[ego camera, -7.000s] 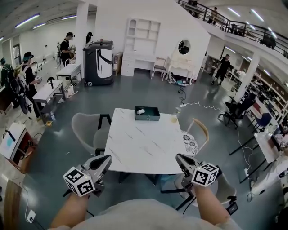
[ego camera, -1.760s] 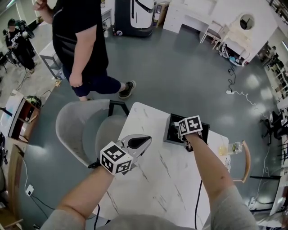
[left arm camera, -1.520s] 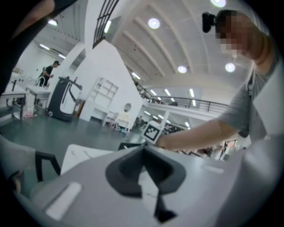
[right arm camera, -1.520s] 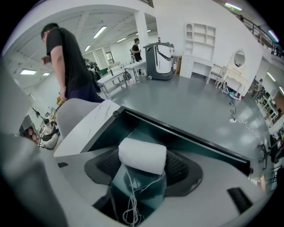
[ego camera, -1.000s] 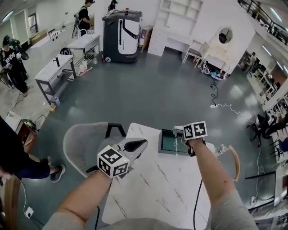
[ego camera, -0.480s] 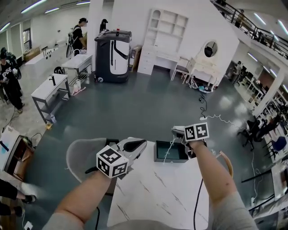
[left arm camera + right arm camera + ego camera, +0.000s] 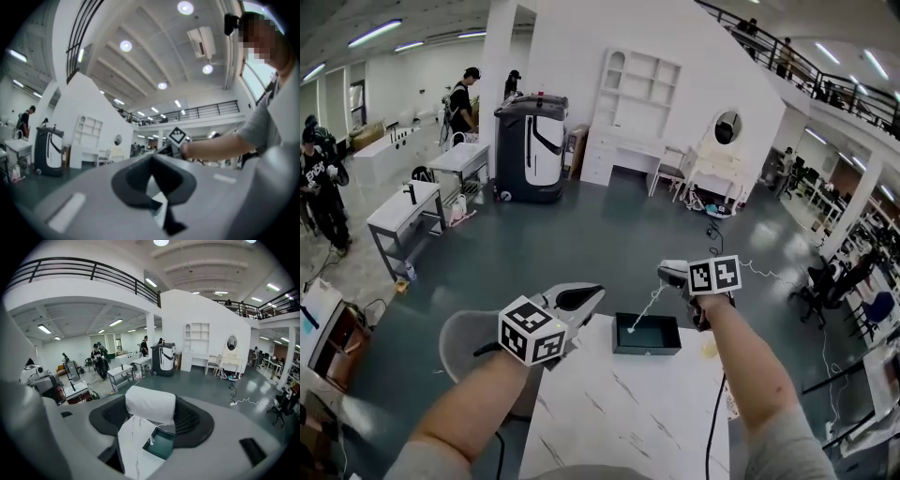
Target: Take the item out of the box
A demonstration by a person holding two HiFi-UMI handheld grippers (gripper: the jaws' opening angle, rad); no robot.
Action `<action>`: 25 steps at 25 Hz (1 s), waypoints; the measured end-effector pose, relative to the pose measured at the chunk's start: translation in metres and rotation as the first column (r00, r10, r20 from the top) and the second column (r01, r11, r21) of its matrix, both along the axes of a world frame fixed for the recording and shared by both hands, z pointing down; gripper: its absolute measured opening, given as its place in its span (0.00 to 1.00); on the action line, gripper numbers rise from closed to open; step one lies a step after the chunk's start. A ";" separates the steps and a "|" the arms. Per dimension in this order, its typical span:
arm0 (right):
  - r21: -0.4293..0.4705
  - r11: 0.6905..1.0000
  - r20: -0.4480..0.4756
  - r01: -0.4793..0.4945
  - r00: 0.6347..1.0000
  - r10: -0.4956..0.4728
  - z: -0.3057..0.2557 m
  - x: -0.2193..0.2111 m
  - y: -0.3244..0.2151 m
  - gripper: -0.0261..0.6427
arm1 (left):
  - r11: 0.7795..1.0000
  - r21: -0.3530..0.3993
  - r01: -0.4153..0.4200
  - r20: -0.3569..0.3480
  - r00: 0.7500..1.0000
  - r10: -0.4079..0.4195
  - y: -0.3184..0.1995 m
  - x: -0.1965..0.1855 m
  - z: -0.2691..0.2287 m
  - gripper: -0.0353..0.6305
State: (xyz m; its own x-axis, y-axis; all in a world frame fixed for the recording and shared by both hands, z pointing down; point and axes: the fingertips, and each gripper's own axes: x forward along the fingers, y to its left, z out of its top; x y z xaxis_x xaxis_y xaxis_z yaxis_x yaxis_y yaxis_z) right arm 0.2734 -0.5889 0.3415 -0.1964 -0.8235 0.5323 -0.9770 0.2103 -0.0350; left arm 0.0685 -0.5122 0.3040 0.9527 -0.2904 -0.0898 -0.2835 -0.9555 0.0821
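My right gripper (image 7: 671, 274) is shut on a white block-shaped item (image 7: 667, 273) and holds it in the air above and just right of the dark green box (image 7: 647, 335). A thin white cord (image 7: 643, 306) hangs from the item, and its end dangles over the box's left part. In the right gripper view the white item (image 7: 150, 404) sits between the pads of that gripper (image 7: 151, 412), with the open box (image 7: 162, 444) far below. My left gripper (image 7: 587, 297) hovers shut and holding nothing, left of the box; the left gripper view shows the jaws of this gripper (image 7: 152, 161) closed together.
The box stands at the far end of a white marble table (image 7: 619, 412). A grey chair (image 7: 467, 337) sits at the table's left and a yellowish glass (image 7: 709, 347) right of the box. People and work tables stand far off at the left.
My right gripper has risen from the box with the white item, the cord trailing up after it. The left gripper has barely moved. The head view has tilted up.
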 end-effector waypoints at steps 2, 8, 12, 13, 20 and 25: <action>0.025 1.000 0.000 0.005 1.000 -0.005 -0.015 0.002 0.007 0.47 | 1.000 0.012 0.005 -0.006 1.000 -0.005 0.004 0.003 -0.013 0.06; 0.099 0.995 0.004 0.023 1.000 -0.023 -0.060 0.018 0.039 0.47 | 0.999 0.034 0.028 -0.034 0.999 -0.027 0.029 0.023 -0.052 0.06; 0.155 0.987 0.020 0.037 0.999 -0.041 -0.091 0.028 0.072 0.47 | 0.998 0.041 0.039 -0.049 0.998 -0.037 0.053 0.044 -0.077 0.06; 0.167 0.985 0.023 0.040 0.999 -0.044 -0.097 0.031 0.082 0.47 | 0.998 0.043 0.040 -0.051 0.998 -0.038 0.060 0.050 -0.083 0.06; 0.250 0.967 0.049 0.043 0.997 -0.057 -0.137 0.068 0.155 0.47 | 0.998 0.067 0.018 -0.069 0.998 -0.013 0.124 0.105 -0.121 0.06; 0.292 0.956 0.056 0.042 0.997 -0.061 -0.158 0.096 0.202 0.47 | 0.996 0.090 0.004 -0.058 0.998 0.001 0.165 0.140 -0.139 0.06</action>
State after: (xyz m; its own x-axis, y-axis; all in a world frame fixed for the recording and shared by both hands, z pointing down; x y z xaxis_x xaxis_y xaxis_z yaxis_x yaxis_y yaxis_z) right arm 0.3690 -0.3871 0.1839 -0.2678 -0.9285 0.2573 -0.9624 0.2702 -0.0267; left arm 0.2083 -0.3476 0.1654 0.9448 -0.2797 -0.1706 -0.2818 -0.9594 0.0121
